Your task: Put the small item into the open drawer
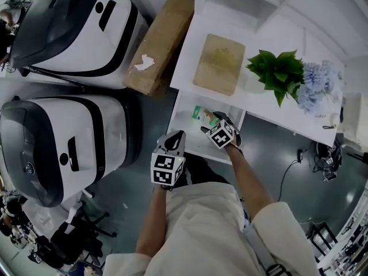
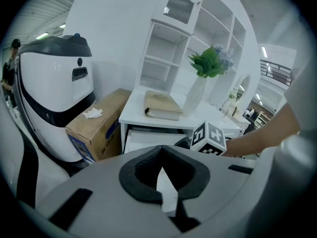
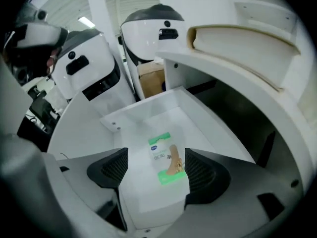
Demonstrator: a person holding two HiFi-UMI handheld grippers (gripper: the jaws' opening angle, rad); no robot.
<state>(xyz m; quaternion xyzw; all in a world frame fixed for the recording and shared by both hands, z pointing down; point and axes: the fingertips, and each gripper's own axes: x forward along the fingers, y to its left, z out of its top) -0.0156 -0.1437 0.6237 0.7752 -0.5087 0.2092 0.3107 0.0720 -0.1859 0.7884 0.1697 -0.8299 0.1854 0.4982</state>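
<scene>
One green-white packet [image 3: 166,163] flat in the drawer [image 3: 148,123] — seemingly loose between the right claw's [image 3: 156,156] wide-apart jaws.

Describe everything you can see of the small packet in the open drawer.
The small packet is flat and white, with a green band at each end, blue print near one end and a tan strip-like shape on its face. It looks like thin card or plastic. It lies flat on the floor of the open white drawer. The right gripper hangs over it with jaws apart, not clamping it; the packet's edge sits close to one pad, and contact cannot be told.
</scene>
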